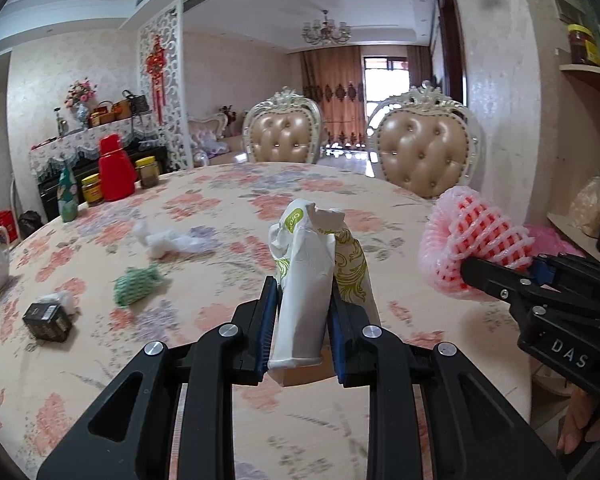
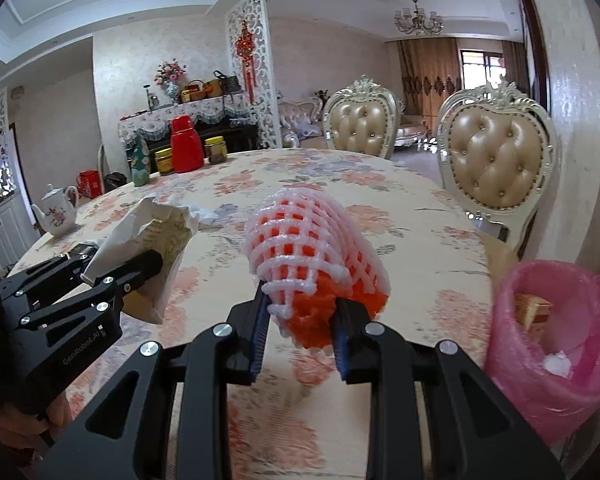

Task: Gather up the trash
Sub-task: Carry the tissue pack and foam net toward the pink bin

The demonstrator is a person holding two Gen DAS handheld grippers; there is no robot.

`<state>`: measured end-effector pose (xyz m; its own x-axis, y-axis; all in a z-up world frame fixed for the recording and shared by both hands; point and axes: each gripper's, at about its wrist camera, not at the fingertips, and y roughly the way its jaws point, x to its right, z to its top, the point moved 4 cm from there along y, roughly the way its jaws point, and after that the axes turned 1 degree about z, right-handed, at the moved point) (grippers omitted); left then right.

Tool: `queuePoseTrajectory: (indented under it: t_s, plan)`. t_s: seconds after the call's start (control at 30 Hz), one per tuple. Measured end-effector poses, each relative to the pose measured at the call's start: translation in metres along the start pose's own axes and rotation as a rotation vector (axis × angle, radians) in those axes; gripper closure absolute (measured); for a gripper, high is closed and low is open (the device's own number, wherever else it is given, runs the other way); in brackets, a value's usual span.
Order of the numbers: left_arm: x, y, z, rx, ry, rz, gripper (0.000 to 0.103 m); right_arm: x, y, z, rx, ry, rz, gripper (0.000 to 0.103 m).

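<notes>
My left gripper (image 1: 303, 292) is shut on a crumpled white and green paper packet (image 1: 306, 280), held above the floral table (image 1: 220, 208). The same packet (image 2: 148, 240) and left gripper (image 2: 156, 260) show at the left of the right wrist view. My right gripper (image 2: 300, 308) is shut on a pink foam fruit net (image 2: 312, 248) with orange plastic inside it. In the left wrist view that net (image 1: 468, 240) and the right gripper (image 1: 472, 272) appear at the right. A bin lined with a pink bag (image 2: 556, 344) stands at the lower right, with trash in it.
Loose trash lies on the table's left side: a white crumpled plastic (image 1: 168, 240), a green-white wad (image 1: 136, 284), a small black box (image 1: 48, 320). A red flask (image 1: 116, 168), jars and a bottle stand at the far left, a teapot (image 2: 58, 216) nearer. Two padded chairs (image 1: 424, 152) face the far edge.
</notes>
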<state>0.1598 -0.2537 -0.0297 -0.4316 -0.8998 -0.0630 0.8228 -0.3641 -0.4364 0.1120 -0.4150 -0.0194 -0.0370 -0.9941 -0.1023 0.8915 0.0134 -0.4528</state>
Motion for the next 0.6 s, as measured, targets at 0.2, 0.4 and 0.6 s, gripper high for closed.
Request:
queuePoseTrajectory:
  t_s: [0.2, 0.4, 0.6]
  plan:
    - [0.031, 0.010, 0.003, -0.010, 0.033, -0.053, 0.080, 0.035, -0.007, -0.006, 0.001, 0.028, -0.056, 0.076]
    - [0.061, 0.020, 0.009, -0.015, 0.052, -0.113, 0.080, 0.074, -0.017, -0.009, 0.011, 0.072, -0.114, 0.076]
    - [0.095, 0.033, 0.016, -0.026, 0.057, -0.183, 0.080, 0.115, -0.033, -0.014, 0.023, 0.106, -0.182, 0.076]
